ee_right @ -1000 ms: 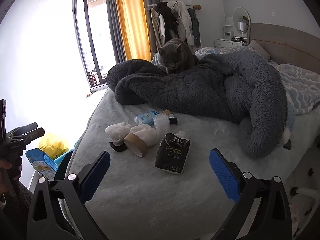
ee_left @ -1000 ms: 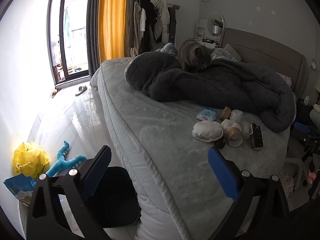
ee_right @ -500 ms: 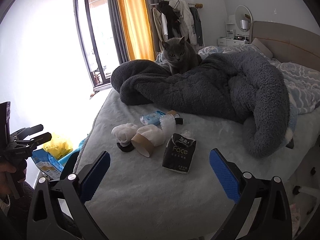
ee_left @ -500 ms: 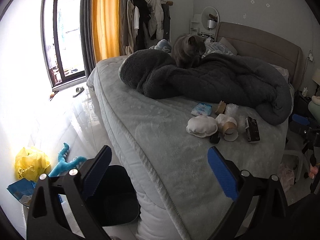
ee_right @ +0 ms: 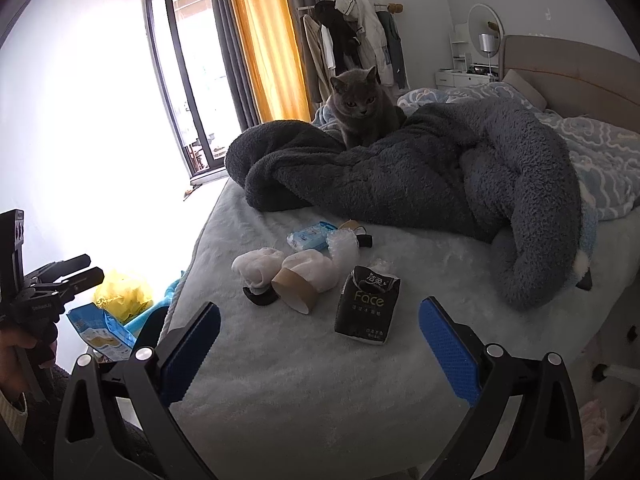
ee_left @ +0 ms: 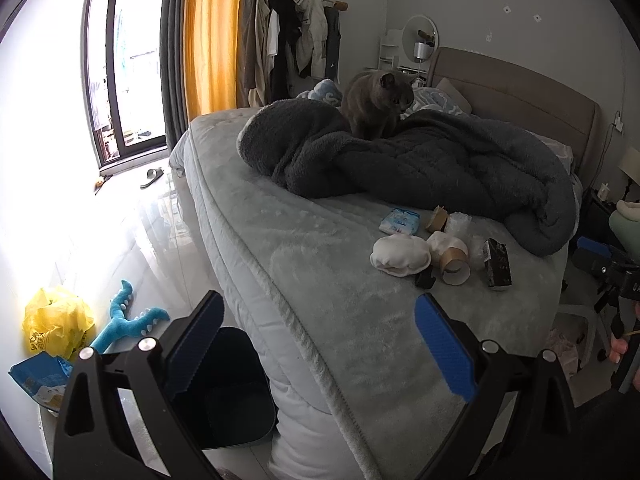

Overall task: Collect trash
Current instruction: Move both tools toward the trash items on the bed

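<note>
Right wrist view: bed [ee_right: 304, 392], pale plush cover; trash cluster [ee_right: 316, 276] mid-mattress beside dark blanket [ee_right: 400, 180], grey cat [ee_right: 362, 110] atop. Black bin [ee_left: 224, 392] on floor at bedside. Right gripper [ee_right: 318, 346] and left gripper [ee_left: 318, 344] both spread, empty.

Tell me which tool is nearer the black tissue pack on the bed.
Right. The right tool hovers open just short of the tissue pack. The left tool hangs open off the bed's corner, over the bin, farther away.

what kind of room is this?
A lived-in home bedroom: a bed with a padded headboard and rumpled grey blanket, a cat sitting on it, and a clothes rack by the curtained window.
</note>
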Demonstrator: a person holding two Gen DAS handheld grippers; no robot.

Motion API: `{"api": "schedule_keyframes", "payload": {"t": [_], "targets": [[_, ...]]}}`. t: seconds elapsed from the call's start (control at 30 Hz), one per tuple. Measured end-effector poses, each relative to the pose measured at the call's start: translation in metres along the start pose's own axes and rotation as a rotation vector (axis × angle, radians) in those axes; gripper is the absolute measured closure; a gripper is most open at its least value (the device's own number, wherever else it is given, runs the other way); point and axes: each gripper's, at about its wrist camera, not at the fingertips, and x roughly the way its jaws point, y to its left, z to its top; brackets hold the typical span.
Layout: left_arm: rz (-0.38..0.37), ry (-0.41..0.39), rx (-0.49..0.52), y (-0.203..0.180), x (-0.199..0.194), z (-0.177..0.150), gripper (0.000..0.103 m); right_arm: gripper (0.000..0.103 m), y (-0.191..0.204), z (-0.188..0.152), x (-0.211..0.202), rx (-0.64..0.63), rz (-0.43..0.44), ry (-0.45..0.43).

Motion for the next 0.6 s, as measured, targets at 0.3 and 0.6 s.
{"api": "schedule_keyframes", "payload": {"t": [0.3, 0.6], "targets": [[-0.008, 0.004, -0.009, 0.0017, -0.0030, 0.0023, 0.006, 0.003, 0.0021, -0.0002, 0.0000, 0.001, 0.005, 0.007], [-0.027, 0.005, -0.019, 0.0041, -0.0035, 0.0035, 0.006, 0.003, -0.0010, -0.0020, 0.0094, 0.017, -0.023, 0.044]]}}
